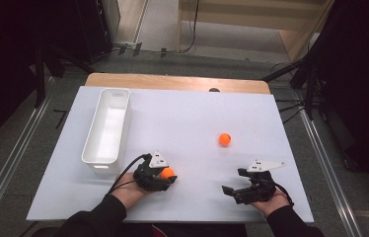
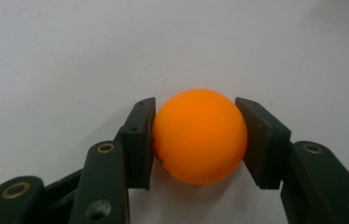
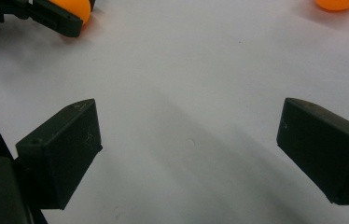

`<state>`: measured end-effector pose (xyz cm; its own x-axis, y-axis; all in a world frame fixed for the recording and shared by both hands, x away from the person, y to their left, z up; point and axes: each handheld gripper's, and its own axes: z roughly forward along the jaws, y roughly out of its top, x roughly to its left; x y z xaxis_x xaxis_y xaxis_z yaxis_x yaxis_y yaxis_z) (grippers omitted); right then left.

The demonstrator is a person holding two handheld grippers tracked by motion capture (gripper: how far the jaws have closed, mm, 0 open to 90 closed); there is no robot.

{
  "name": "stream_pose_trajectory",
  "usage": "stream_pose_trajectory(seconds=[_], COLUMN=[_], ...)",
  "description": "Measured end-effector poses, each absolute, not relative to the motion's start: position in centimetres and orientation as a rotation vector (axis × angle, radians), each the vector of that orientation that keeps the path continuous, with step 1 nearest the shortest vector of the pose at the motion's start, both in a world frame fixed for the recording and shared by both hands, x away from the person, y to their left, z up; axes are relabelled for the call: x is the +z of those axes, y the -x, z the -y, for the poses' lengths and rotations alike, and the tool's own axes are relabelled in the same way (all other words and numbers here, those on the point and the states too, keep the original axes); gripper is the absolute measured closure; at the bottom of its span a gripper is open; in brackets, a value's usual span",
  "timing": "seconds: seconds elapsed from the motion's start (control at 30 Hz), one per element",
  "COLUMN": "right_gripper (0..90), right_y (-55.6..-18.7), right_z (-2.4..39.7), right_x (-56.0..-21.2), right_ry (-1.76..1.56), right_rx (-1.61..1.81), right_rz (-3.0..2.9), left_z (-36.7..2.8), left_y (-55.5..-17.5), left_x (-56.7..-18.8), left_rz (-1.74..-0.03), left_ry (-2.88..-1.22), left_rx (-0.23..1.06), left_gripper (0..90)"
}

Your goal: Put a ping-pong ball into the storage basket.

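The left gripper (image 1: 165,174) is clamped on an orange ball (image 1: 167,173), near the front edge of the white tabletop (image 1: 187,118), just off the near end of the white bin (image 1: 107,129). In the left gripper view the ball (image 2: 199,136) sits squarely between the two black pads (image 2: 137,140), both pressed against its sides, with the white surface under it.

The right gripper (image 1: 232,190) is held near the front right corner with its jaws spread wide and nothing between them; its own view shows bare white surface between the pads (image 3: 60,154).

A second orange ball (image 1: 225,139) lies loose on the tabletop, toward the right edge, well apart from both grippers. In the right gripper view it (image 3: 338,3) is cut off by the top edge, and the held ball (image 3: 72,7) is partly hidden behind the left gripper's jaw.
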<state>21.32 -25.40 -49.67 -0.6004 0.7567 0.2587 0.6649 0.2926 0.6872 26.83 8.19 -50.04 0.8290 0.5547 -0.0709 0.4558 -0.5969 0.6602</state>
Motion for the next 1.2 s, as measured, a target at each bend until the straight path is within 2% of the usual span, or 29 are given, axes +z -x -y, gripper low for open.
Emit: stream_pose_trajectory(seconds=[1.2], right_gripper=[5.0], right_y=[-20.7], right_z=[25.8], right_x=[-49.5], right_ry=[-1.380], right_rx=[1.265], right_rz=[-2.395], left_z=[-6.7], left_y=[-27.4], left_x=[-46.1], left_rz=[-0.684], left_ry=[-2.339], left_rx=[0.019], left_gripper=[50.8])
